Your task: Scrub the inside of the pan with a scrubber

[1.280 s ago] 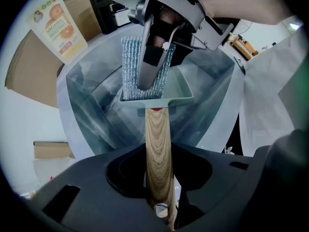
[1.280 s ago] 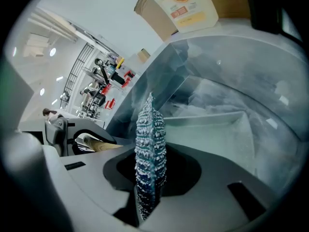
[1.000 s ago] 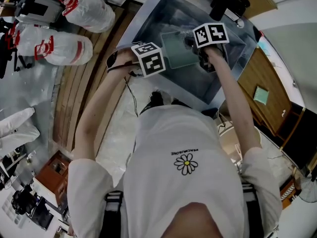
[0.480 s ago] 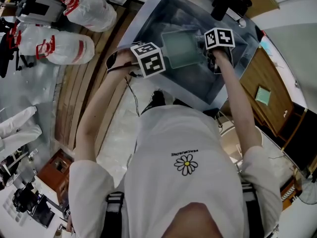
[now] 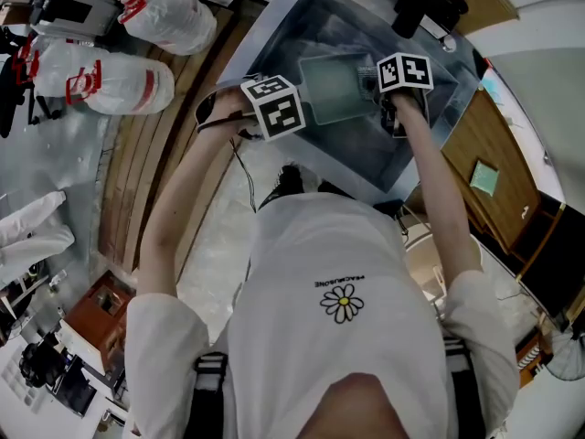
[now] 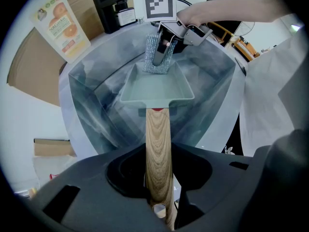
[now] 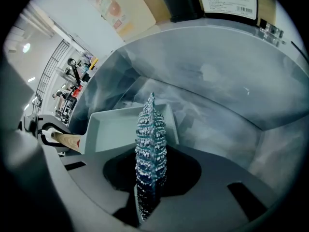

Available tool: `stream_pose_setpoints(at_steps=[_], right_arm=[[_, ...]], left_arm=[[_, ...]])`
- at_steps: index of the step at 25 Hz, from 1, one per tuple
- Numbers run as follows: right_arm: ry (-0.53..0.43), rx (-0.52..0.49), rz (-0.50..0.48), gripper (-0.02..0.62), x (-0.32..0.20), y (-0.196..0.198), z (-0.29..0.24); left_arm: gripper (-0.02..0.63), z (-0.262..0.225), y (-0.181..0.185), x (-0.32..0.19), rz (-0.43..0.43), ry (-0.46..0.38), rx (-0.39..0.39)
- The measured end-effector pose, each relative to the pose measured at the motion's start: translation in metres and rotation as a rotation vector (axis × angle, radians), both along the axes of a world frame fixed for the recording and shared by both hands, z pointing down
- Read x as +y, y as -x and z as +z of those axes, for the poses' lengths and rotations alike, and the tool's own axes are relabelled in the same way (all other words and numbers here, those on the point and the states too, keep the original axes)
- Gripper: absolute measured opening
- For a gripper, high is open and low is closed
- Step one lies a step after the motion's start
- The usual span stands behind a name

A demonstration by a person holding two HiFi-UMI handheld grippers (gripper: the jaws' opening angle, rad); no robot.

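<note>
A pale green square pan (image 5: pixel 334 88) (image 6: pixel 155 87) (image 7: pixel 125 127) with a wooden handle (image 6: pixel 158 158) hangs inside the steel sink (image 5: pixel 422 140). My left gripper (image 5: pixel 274 108) (image 6: pixel 159 211) is shut on that handle and holds the pan level. My right gripper (image 5: pixel 395 108) (image 7: pixel 147 197) is shut on a silvery blue mesh scrubber (image 6: pixel 158 57) (image 7: pixel 151 144). In the left gripper view the scrubber stands at the pan's far rim. The right gripper view shows it just over the pan's near right edge.
The sink (image 6: pixel 219 88) has steep grey walls all round the pan. An orange juice carton (image 6: pixel 58 25) and a black appliance (image 6: pixel 113 6) stand on the counter behind it. White bags (image 5: pixel 119 85) lie on the floor to the left. A wooden board (image 5: pixel 489 167) is at the right.
My right gripper with the scrubber has moved right, from over the pan's middle to its right rim. The left gripper and the pan have kept their place.
</note>
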State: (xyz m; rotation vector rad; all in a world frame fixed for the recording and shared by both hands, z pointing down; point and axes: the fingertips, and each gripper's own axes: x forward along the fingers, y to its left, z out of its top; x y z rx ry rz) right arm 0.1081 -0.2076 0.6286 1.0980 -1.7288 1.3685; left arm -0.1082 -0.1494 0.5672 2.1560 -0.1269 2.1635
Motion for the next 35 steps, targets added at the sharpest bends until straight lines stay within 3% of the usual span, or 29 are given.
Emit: stream_pose_setpoints(at_steps=[6,15,30,35], right_arm=[[0.003,-0.016,-0.029,0.06,0.003,0.014,-0.004],[-0.009,-0.119,-0.037,0.06,0.004,0.053,-0.019],[0.039,-0.357,-0.053,0.06,0.022,0.132,-0.049],[0.029,-0.347,-0.053,0.06,0.024,0.133,-0.051]], left_arm=[[0.133,0.0,0.0,0.0,-0.002,-0.004,0.001],[0.133,0.001,0.001,-0.001,-0.003,-0.009,-0.003],[0.133,0.001,0.0,-0.002,-0.003,-0.011,0.004],[0.133,0.001,0.0,-0.001,0.001,-0.015,0.004]])
